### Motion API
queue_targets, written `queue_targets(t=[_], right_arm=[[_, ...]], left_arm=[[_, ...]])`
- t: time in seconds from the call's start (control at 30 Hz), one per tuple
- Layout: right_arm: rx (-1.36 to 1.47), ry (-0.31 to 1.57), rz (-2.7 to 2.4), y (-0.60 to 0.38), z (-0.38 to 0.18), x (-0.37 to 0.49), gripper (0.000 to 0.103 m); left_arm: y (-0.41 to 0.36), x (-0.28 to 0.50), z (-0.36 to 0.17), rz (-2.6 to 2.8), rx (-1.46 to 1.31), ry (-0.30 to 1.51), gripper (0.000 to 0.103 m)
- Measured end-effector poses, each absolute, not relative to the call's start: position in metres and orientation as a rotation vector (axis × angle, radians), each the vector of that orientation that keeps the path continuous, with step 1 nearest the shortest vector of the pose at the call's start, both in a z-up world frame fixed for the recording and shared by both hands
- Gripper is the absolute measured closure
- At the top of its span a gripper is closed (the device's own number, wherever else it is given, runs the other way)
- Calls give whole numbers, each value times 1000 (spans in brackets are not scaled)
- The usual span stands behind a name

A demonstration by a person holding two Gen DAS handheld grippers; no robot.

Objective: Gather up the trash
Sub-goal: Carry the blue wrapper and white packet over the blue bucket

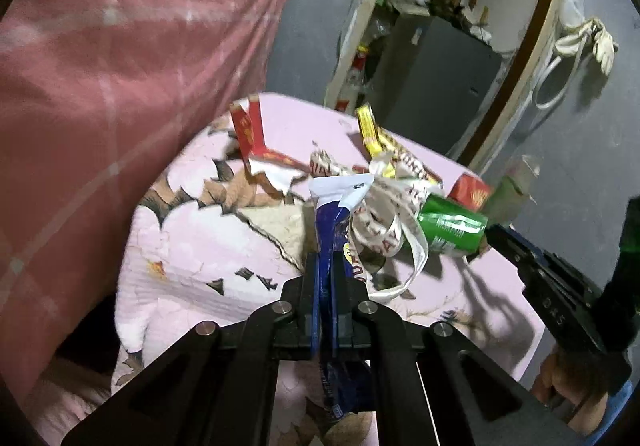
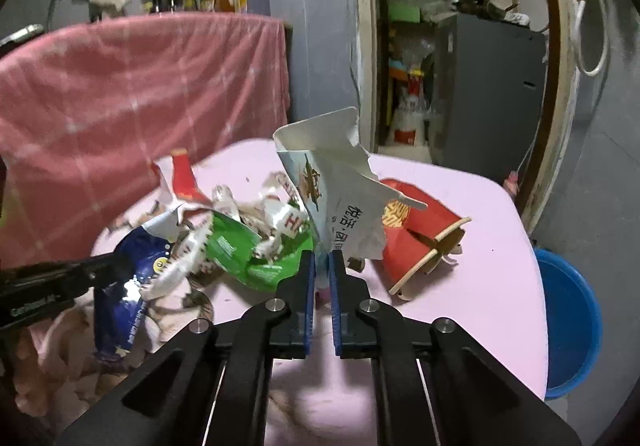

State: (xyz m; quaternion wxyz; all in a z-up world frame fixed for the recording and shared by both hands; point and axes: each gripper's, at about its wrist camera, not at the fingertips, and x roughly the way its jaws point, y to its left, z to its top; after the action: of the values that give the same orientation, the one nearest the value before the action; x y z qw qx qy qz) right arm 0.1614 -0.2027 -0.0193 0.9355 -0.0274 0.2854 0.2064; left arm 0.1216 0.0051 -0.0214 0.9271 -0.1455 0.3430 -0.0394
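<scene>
The trash on the pink desk (image 2: 460,286) is light, thin and crumples easily, so a flat edge is best to pinch: the left gripper (image 1: 325,266) has its fingers closed on a blue wrapper (image 1: 330,222), the right gripper (image 2: 322,266) pinches a white carton (image 2: 340,182).

Trash heaped on the table (image 2: 460,326), seen from both wrists.
Taking the can (image 1: 452,226) as landmark in the left wrist view: the paper strips (image 1: 384,214) lie just left of it, touching; the wrapper (image 1: 328,222) stands left of those, clamped in the left gripper (image 1: 325,266); a small box (image 1: 470,192) sits just behind — the torn carton (image 1: 256,138) farther left, well apart.
</scene>
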Motion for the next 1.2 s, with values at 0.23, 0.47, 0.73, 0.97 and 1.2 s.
queue_targets(t=[0.23,0.47,0.73,0.97,1.2], right_arm=[[-52,472,398,-204,-7,141,98],[-3,356,367,-226,11,128,98],[26,260,290,-272,32,126,98],[34,178,178,-328,42,134,98],[28,152,66,-384,43,149,98]], left_arm=[[-4,107,-2,-56,-278,548,101],[-28,104,18,-99,-267,397,101],[-74,121,38,-189,-257,282,101],[-138,152,49,-294,-263,208,101],[-197,180,52,-358,-249,183,101]])
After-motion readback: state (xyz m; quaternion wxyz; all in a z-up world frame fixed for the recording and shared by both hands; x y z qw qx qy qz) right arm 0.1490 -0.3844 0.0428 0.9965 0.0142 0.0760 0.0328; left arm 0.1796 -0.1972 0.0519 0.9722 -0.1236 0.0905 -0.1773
